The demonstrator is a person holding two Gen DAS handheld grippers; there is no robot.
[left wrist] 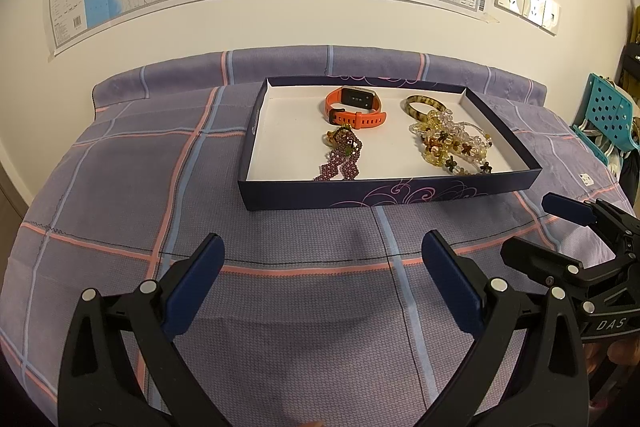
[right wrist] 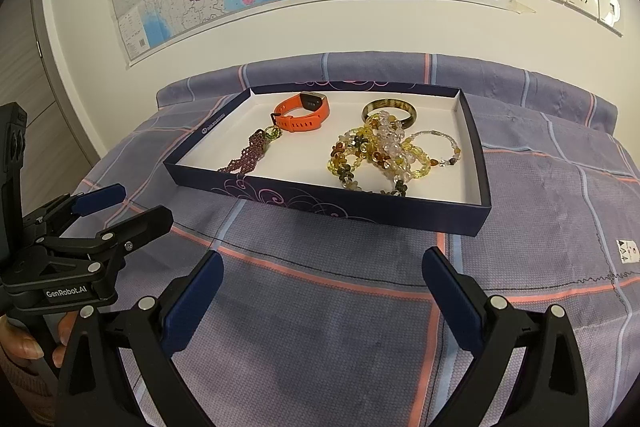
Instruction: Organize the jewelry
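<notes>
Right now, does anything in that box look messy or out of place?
Yes: the yellow beaded bracelets lie tangled in one heap beside the bangle. The purple beaded strand sprawls unevenly. Nothing has spilled from the box.

The left hand-held gripper (left wrist: pixel 322 259) hangs with fingers spread wide over the plaid bed (left wrist: pixel 120 187). At twelve o'clock, the navy box (left wrist: pixel 384 191) holds an orange watch (left wrist: pixel 354 105), purple beads (left wrist: pixel 342 157), a bangle (left wrist: pixel 424 105) and yellow beads (left wrist: pixel 448 143).
</notes>
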